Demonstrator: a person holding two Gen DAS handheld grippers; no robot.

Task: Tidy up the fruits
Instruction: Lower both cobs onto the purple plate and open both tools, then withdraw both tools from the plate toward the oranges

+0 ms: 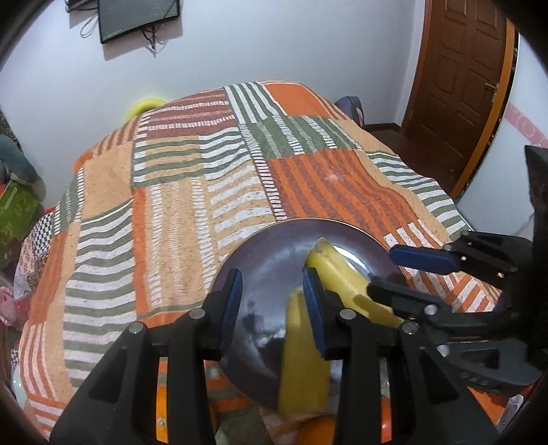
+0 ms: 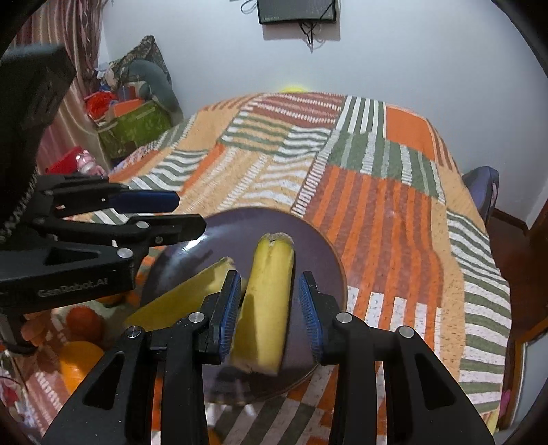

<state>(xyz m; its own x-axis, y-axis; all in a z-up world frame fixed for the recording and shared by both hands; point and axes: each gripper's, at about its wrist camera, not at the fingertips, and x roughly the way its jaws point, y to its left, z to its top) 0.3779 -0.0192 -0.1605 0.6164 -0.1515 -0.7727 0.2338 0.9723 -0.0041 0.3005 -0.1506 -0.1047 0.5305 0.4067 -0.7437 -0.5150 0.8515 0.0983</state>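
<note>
1. Counting fruit first: two bananas on show, both lying on one dark round plate. The first banana points its stub end toward the far rim, and the second banana angles off to its left.
2. One plate only, and it sits on the striped patchwork bedspread near the closest edge.
3. Two claws are in play. The right gripper hovers over the first banana with its jaws spread. The fruit shows in the gap, but the pads pinch nothing.
4. The left gripper hangs over the plate too, its jaws parted, with bare plate showing between them and nothing clamped.
5. From the left wrist, that claw's own right-hand finger hides part of the second banana, and the right gripper's lower finger crosses over the first.
6. Off the plate, at least two round orange fruits sit low on the left beside it, partly hidden behind the left gripper's body.
7. Round the room: one dark screen on the white wall with cables dangling, one brown door, one green box heaped with clutter in the corner.
</note>
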